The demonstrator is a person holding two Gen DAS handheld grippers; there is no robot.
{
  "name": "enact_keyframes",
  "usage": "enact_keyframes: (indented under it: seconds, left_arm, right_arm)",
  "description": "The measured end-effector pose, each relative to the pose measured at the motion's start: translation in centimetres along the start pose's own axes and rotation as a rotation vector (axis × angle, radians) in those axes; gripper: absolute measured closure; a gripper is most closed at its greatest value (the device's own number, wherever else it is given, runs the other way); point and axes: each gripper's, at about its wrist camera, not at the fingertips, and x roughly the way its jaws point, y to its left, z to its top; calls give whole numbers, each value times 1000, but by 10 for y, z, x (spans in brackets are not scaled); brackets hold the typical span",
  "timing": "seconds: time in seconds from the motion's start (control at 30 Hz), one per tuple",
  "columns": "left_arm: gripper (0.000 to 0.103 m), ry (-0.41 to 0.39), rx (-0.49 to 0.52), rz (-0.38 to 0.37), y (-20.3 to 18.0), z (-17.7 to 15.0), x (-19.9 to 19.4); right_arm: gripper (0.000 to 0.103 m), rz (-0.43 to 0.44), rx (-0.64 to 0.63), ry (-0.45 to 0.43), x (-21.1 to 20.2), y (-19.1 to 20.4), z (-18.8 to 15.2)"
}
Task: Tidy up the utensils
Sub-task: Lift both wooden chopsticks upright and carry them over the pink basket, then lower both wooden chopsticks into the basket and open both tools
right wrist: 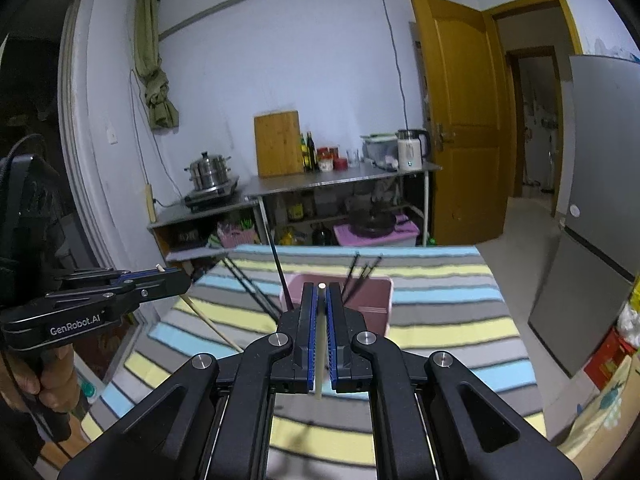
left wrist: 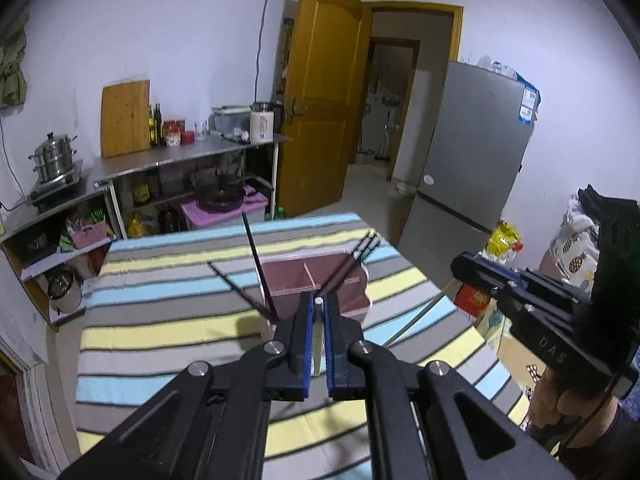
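Ahead of both tongs, past the far table edge: steel counter (right wrist: 340, 182) along the wall, yellow door (right wrist: 460, 120) open to its right, grey fridge (right wrist: 600, 184) further right. Cutting board (right wrist: 277, 144) leans on the wall above the counter, steamer pot (right wrist: 210, 172) to its left, white kettle (right wrist: 410, 152) at the counter's right end.

Below the tongs: table under a striped cloth (left wrist: 160, 340), grey, yellow and blue bands.

Straight in front of my fingertips, on the cloth: pink utensil bin (left wrist: 316, 276) with a thin divider inside. Several dark chopsticks (left wrist: 352, 264) stand tilted in its far right part, leaning over the rim. One more dark chopstick (left wrist: 256, 256) sticks up at the bin's left side, and a few lie flat on the cloth just left of it. Can't tell which compartment the left one sits in.

My left gripper (left wrist: 319, 304) is clamped on one pale chopstick (left wrist: 318, 336). It runs along the gap between the blue pads, end poking just past the fingertips. From the right wrist view this chopstick's long end slants down toward the cloth, below and behind the jaws.

My right gripper (right wrist: 322, 292) is clamped the same way on a second pale chopstick (right wrist: 321, 352), end flush with the fingertips, other end hanging below the pads.

Both held off the cloth, near side of the bin, right gripper to the right of the left one, well apart.

A hand (right wrist: 56, 380) shows on the left gripper's handle.
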Motion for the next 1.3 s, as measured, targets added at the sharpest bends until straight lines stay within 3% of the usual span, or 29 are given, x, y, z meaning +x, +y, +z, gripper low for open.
enact_keyframes:
  seconds: [0.27,0.47,1.3]
  left_arm:
    - [98,-69,0,15,6,34,5]
    - [98,-74,-14,32,16,42,24]
    - [97,63,-59,23,32,-3,110]
  right_arm:
    - [99,6,8,-68,16,4,28]
    - [99,-7,12,-80,38,-1,35]
    - [99,-17,28,73,124,-19,-18]
